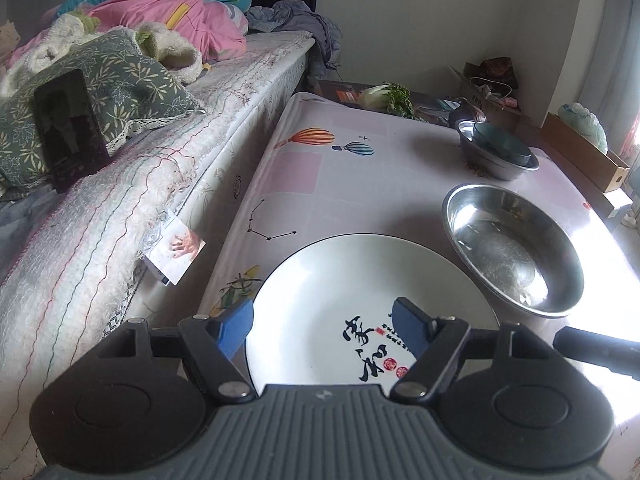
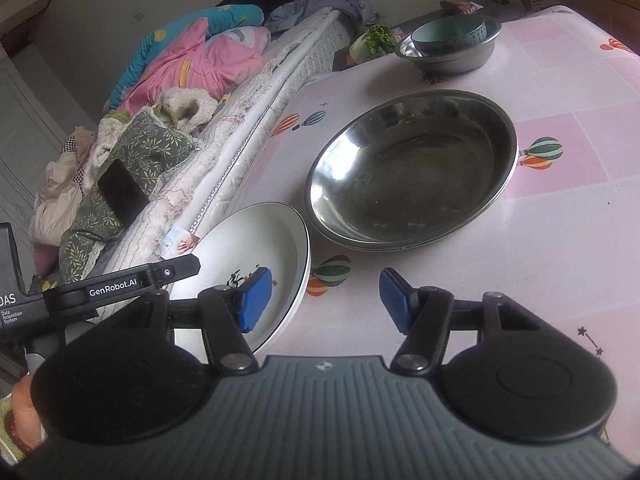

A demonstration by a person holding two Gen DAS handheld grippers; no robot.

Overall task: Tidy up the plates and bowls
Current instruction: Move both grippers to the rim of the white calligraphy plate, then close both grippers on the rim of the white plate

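Bedroom setup, basically: a table (image 2: 560, 240) under a pink cloth printed with hot-air balloons is pushed up against a bed (image 1: 100, 220) piled with quilts, and all the dishes are laid out on it.

Nearest is the white plate (image 1: 340, 280) with black calligraphy, sat at the near-left edge of the table, right by the mattress. The left gripper (image 1: 324, 324) is spread wide over its near rim, nothing pinched between the blue pads (image 1: 238, 320). The right gripper (image 2: 322, 300) is released too, held over bare cloth just right of the plate, with its left pad over the plate's right rim.

Just beyond, touching or nearly touching the plate's right edge, the big steel bowl (image 2: 412, 168) is parked empty. Way at the far end, a smaller steel bowl (image 2: 452, 58) is seen with a teal bowl (image 2: 448, 34) nested in it, and some greens (image 2: 376, 38) beside that.

So the stacking looks half done, with the plate and the big bowl left to sort out. The plate is probably the thing to be picked up now. For a clean grab, the rim should be pinched, one pad over and one under, not the glazed middle, since it'll be slick. It's better lifted straight up before being moved, because the steel bowl is crowded right against it and could get knocked, and the table edge is close on the left.
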